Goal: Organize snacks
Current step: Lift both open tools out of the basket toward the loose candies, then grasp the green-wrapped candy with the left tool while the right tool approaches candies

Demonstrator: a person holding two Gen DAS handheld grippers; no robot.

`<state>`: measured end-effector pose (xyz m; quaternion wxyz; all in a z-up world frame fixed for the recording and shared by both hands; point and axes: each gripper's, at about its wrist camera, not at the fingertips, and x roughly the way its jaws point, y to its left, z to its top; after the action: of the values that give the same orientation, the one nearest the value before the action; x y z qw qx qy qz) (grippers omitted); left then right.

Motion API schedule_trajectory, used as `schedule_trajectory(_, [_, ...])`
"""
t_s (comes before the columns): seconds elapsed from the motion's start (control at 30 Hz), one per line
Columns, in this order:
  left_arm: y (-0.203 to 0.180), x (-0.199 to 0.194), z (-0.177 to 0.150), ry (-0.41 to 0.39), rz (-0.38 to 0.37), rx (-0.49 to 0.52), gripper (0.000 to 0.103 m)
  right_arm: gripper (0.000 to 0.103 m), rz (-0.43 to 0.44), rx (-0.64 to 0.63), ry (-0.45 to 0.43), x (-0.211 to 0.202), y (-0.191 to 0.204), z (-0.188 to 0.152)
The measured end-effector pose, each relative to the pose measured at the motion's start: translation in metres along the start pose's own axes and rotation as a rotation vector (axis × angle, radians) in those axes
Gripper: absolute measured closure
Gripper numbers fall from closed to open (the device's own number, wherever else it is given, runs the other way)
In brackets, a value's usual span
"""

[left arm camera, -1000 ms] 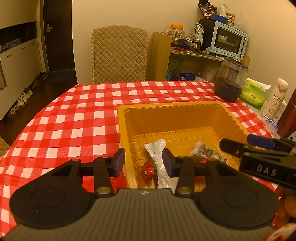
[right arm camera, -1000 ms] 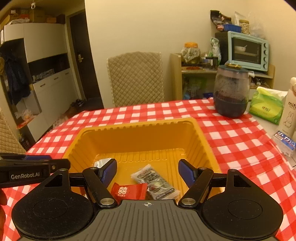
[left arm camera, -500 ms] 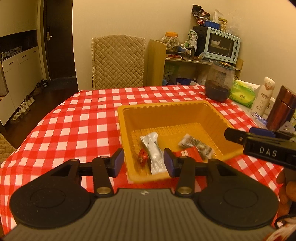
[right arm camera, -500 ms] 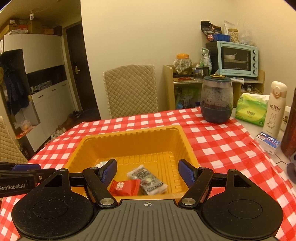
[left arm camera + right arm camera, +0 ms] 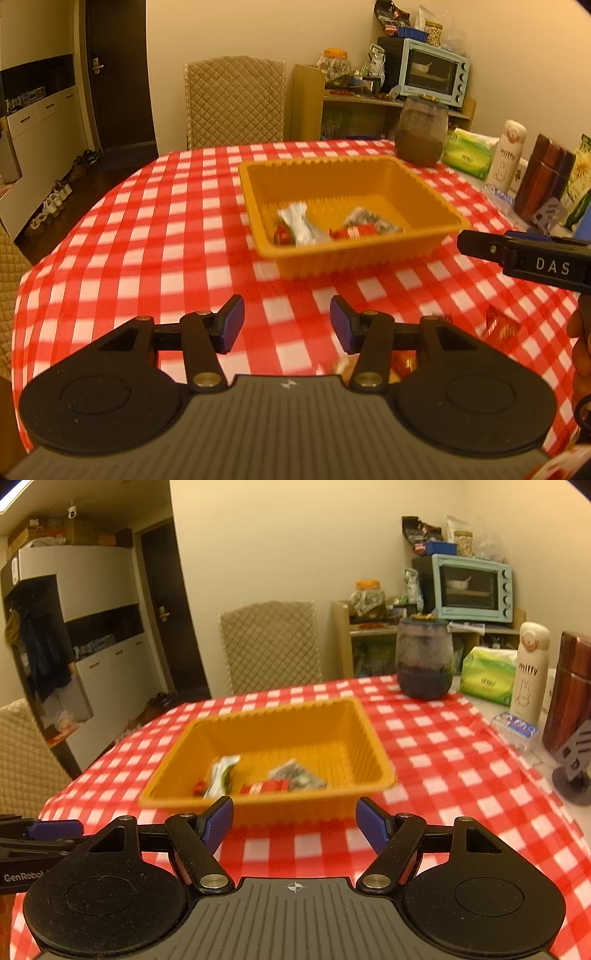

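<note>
**A:** Where are the snacks seen?

**B:** Four wrapped snacks are found inside the orange plastic tray (image 5: 354, 254), which is set on the red-and-white checked tablecloth (image 5: 147, 251). A silver-white packet (image 5: 301, 225) is laid toward the tray's left side, with a small red candy (image 5: 280, 233) touching its left edge. A red packet (image 5: 352, 232) is placed to the right of these, and a dark printed packet (image 5: 373, 221) is partly covered by it. More red-wrapped snacks (image 5: 500, 326) are seen loose on the cloth near the table's front edge, to the right of the left gripper; they are blurred, so the count cannot be told.

**A:** How are the grippers held?

**B:** The left gripper (image 5: 286, 323) is held over bare cloth, well short of the tray. Its jaws are opening, and nothing is seen between them. The right gripper (image 5: 294, 821) is held just before the tray's near wall, its jaws spread wide, with nothing gripped. Each gripper's tip is caught at the edge of the other's view.

**A:** What else is found on the table?

**B:** Behind the tray, a dark lidded jar (image 5: 424, 661), a green tissue pack (image 5: 487, 674), a white "miffy" bottle (image 5: 530, 672) and a reddish-brown flask (image 5: 569, 690) are ranged along the right side. A quilted chair (image 5: 273, 646) is placed at the far edge.
</note>
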<state>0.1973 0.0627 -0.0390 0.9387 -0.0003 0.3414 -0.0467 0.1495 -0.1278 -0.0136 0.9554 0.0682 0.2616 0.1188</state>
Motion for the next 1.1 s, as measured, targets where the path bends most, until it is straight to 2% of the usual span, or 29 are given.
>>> schedule_trajectory(0.43, [0.002,-0.008,-0.07,0.097,-0.024,0.004,0.055,0.03,0.044,-0.028,0.103,-0.013,0.011,-0.048])
schedule_trajectory(0.7, [-0.006,0.008,-0.072,0.083,-0.061,0.03,0.055,0.031,0.04,-0.018,0.14,-0.004,0.009,-0.053])
schedule_trajectory(0.83, [-0.009,0.019,-0.072,0.084,-0.07,0.034,0.056,0.041,0.045,-0.009,0.162,0.0,0.006,-0.055])
schedule_trajectory(0.97, [-0.012,0.027,-0.072,0.086,-0.071,0.044,0.057,0.042,0.047,-0.008,0.17,0.001,0.006,-0.057])
schedule_trajectory(1.1, [-0.013,0.031,-0.072,0.089,-0.066,0.058,0.065,0.042,0.057,-0.009,0.181,0.003,0.007,-0.058])
